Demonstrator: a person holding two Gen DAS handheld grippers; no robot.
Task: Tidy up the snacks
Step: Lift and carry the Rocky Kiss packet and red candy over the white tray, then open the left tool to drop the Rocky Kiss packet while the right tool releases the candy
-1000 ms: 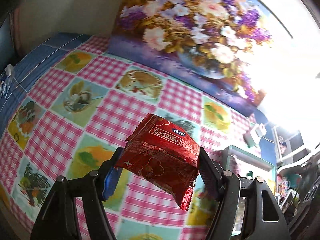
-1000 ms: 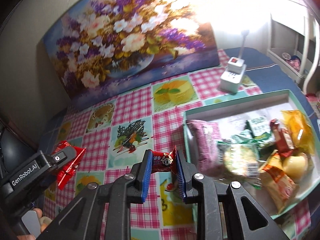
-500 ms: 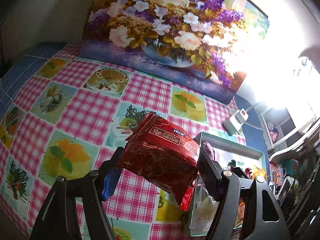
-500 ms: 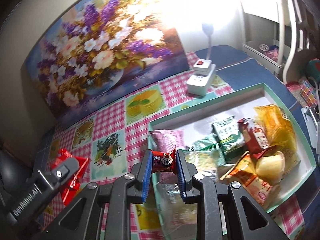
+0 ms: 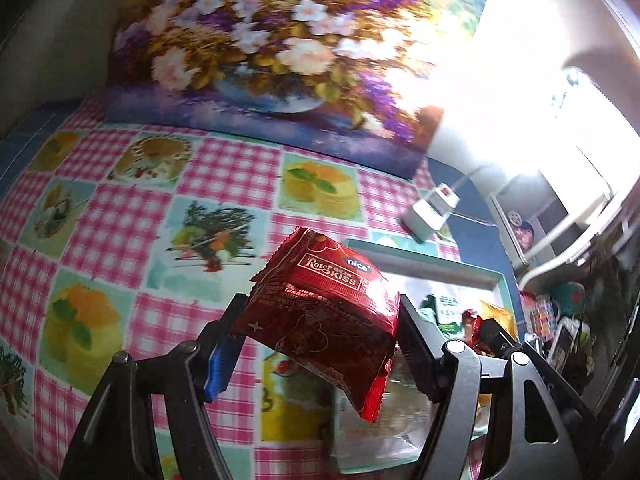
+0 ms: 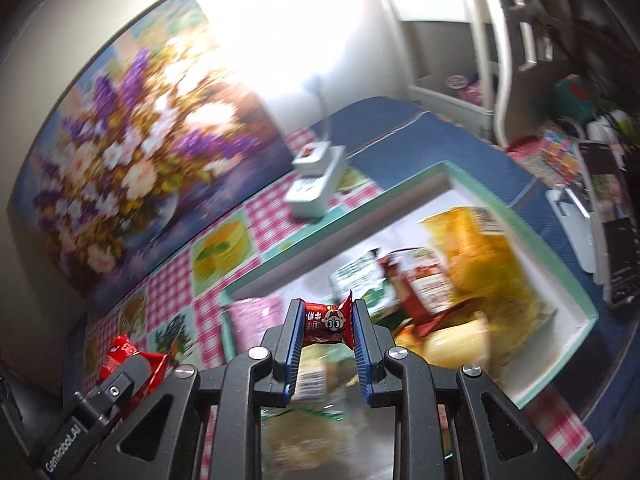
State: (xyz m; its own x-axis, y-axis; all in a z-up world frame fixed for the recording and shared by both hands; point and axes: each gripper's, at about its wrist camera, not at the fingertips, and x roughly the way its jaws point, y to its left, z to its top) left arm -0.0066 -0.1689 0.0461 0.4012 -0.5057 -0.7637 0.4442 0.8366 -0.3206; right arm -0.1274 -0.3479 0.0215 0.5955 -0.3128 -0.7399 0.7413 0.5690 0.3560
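Note:
My left gripper is shut on a red "Kiss" snack packet, held in the air above the checked tablecloth, just left of the mint-green tray. My right gripper is shut on a small red wrapped candy and hangs over the near left part of the same tray. The tray holds several snack packs: an orange bag, a red pack, a pink pack. The left gripper with its red packet shows at the lower left of the right wrist view.
A flower painting leans against the wall behind the table. A white power strip with a cord lies beyond the tray. White shelves and clutter stand to the right. The pink checked tablecloth spreads out to the left.
Both grippers have moved right across the table toward the tray, each keeping its snack. The right gripper now hangs over the tray; the tray has come into the left view.

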